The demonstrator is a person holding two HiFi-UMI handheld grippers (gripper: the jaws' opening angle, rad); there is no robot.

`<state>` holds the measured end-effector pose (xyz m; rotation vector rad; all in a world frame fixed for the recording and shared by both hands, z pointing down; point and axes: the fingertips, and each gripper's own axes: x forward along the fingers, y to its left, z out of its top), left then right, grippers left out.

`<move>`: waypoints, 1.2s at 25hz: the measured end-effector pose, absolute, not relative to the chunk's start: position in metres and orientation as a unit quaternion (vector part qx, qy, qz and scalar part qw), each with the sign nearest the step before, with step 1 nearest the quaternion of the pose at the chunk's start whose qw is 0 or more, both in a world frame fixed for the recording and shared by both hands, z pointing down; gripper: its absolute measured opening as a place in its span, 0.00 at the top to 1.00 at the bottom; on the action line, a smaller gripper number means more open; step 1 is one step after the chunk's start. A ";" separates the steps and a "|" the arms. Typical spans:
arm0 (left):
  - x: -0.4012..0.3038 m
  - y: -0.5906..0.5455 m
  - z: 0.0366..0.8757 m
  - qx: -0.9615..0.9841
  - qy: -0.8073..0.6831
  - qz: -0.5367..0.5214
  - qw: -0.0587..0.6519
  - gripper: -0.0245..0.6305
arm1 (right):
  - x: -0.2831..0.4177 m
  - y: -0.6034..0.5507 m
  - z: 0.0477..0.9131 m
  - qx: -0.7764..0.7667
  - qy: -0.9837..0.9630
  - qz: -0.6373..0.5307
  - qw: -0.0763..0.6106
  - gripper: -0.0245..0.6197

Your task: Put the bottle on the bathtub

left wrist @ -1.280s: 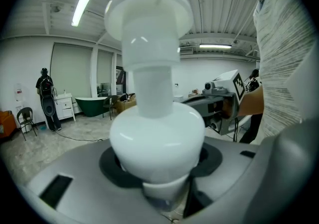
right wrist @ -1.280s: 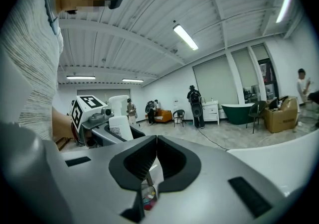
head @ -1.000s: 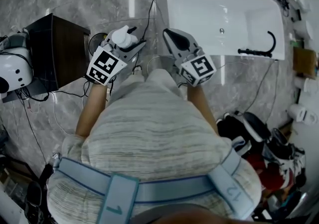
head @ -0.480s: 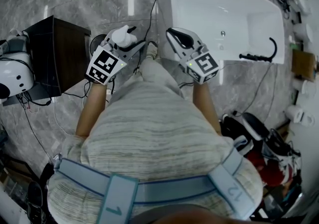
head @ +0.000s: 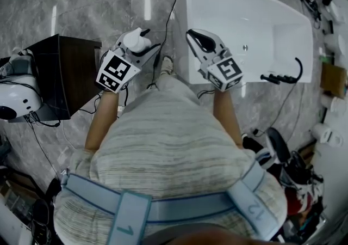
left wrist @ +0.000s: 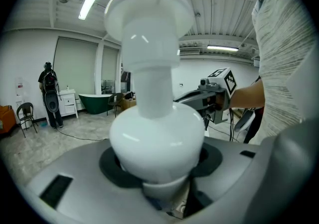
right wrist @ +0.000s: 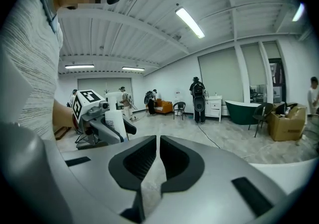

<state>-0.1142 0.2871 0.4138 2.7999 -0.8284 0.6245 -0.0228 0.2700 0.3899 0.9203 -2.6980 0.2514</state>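
Two claws, left claw [head: 141,51] gripping bottle [left wrist: 155,123], right claw [right wrist: 157,161] closed, empty.

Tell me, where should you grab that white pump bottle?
Grip the bottle around its round body, below the narrow neck, coming from the side: it stands upright, and the belly likely fills the jaws best. The left gripper holds it so.
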 end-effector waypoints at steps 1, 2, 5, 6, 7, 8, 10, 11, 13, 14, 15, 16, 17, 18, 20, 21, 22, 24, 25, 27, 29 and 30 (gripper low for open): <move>-0.111 0.279 0.413 0.935 -0.276 0.209 0.077 0.62 | -0.021 0.263 0.392 0.315 -0.934 0.083 0.147 0.96; -0.107 0.271 0.412 0.935 -0.276 0.210 0.077 0.62 | -0.020 0.256 0.393 0.313 -0.933 0.083 0.154 0.96; -0.093 0.249 0.408 0.935 -0.272 0.216 0.076 0.62 | -0.020 0.233 0.385 0.309 -0.935 0.098 0.146 0.96; -0.088 0.242 0.407 0.934 -0.271 0.219 0.077 0.62 | -0.019 0.225 0.382 0.306 -0.936 0.102 0.142 0.96; -0.083 0.236 0.406 0.934 -0.270 0.220 0.077 0.62 | -0.016 0.218 0.381 0.305 -0.936 0.105 0.141 0.96; -0.079 0.229 0.406 0.934 -0.270 0.222 0.078 0.62 | -0.012 0.210 0.382 0.304 -0.936 0.106 0.141 0.96; -0.071 0.216 0.407 0.933 -0.271 0.222 0.079 0.62 | -0.006 0.195 0.382 0.302 -0.937 0.109 0.138 0.96; -0.068 0.209 0.408 0.933 -0.272 0.222 0.080 0.62 | -0.003 0.189 0.382 0.302 -0.937 0.110 0.136 0.96; -0.061 0.195 0.409 0.931 -0.275 0.225 0.082 0.62 | 0.004 0.178 0.380 0.300 -0.938 0.115 0.130 0.96; -0.057 0.189 0.409 0.930 -0.276 0.228 0.082 0.62 | 0.009 0.174 0.380 0.299 -0.939 0.117 0.127 0.96; -0.052 0.184 0.408 0.930 -0.277 0.229 0.082 0.62 | 0.014 0.171 0.380 0.298 -0.939 0.119 0.124 0.96; -0.047 0.179 0.407 0.929 -0.278 0.230 0.080 0.62 | 0.020 0.168 0.382 0.298 -0.939 0.121 0.123 0.96; -0.042 0.174 0.405 0.929 -0.278 0.230 0.077 0.62 | 0.027 0.165 0.385 0.299 -0.938 0.121 0.125 0.96; -0.038 0.170 0.403 0.930 -0.279 0.230 0.073 0.62 | 0.033 0.161 0.388 0.302 -0.937 0.120 0.127 0.96; -0.031 0.166 0.400 0.930 -0.279 0.230 0.068 0.62 | 0.041 0.156 0.390 0.306 -0.936 0.121 0.126 0.96; -0.029 0.166 0.399 0.930 -0.278 0.231 0.068 0.62 | 0.044 0.155 0.390 0.307 -0.936 0.122 0.124 0.96; -0.027 0.166 0.399 0.930 -0.277 0.233 0.068 0.62 | 0.045 0.155 0.390 0.306 -0.936 0.123 0.122 0.96; -0.021 0.165 0.400 0.929 -0.274 0.238 0.068 0.62 | 0.050 0.155 0.392 0.302 -0.937 0.120 0.125 0.96; -0.018 0.164 0.400 0.929 -0.273 0.240 0.068 0.62 | 0.052 0.155 0.393 0.300 -0.938 0.116 0.128 0.96; -0.012 0.160 0.396 0.929 -0.273 0.242 0.064 0.62 | 0.051 0.153 0.388 0.295 -0.941 0.115 0.123 0.96; -0.007 0.157 0.391 0.930 -0.270 0.243 0.057 0.62 | 0.049 0.152 0.383 0.290 -0.942 0.118 0.118 0.96; -0.004 0.155 0.388 0.930 -0.269 0.243 0.054 0.62 | 0.049 0.151 0.383 0.288 -0.943 0.118 0.118 0.96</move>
